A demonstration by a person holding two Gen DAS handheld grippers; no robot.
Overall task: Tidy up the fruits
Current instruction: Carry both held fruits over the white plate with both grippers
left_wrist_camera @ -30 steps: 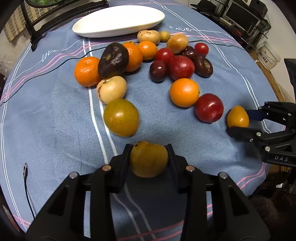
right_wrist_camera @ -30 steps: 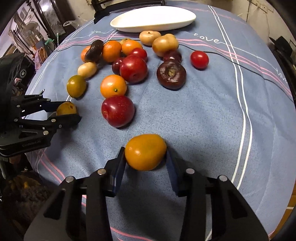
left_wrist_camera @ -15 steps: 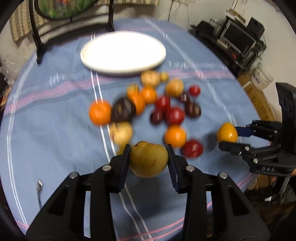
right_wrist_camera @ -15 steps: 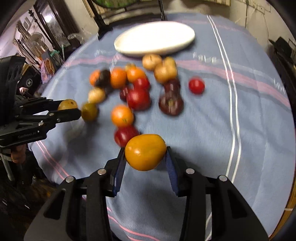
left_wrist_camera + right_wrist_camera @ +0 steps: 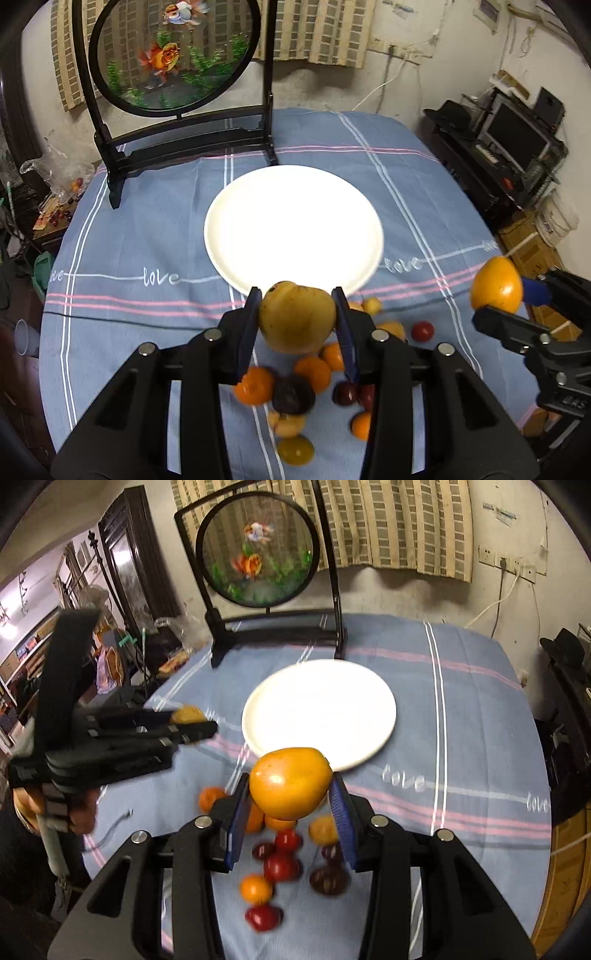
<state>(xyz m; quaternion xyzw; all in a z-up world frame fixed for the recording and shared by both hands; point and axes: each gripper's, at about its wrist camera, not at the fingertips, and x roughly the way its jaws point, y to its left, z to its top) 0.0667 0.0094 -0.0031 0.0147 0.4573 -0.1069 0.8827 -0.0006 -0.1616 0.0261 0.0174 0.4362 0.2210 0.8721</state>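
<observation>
1. A round worktop under a blue striped cloth (image 5: 147, 229) carries everything.
2. A round white plate (image 5: 293, 225) sits mid-cloth, beyond loose fruits (image 5: 291, 395).
3. The left gripper (image 5: 297, 319) jaws clench a yellow-brown pear-like fruit (image 5: 297, 317), raised above the pile.
4. The right gripper (image 5: 290, 797) jaws clench a glossy orange fruit (image 5: 290, 782), also raised.

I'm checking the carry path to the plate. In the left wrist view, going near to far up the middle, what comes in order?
Loose fruit pile → yellow fruit clamped in the left gripper → white plate → round goldfish screen on its black stand.
</observation>
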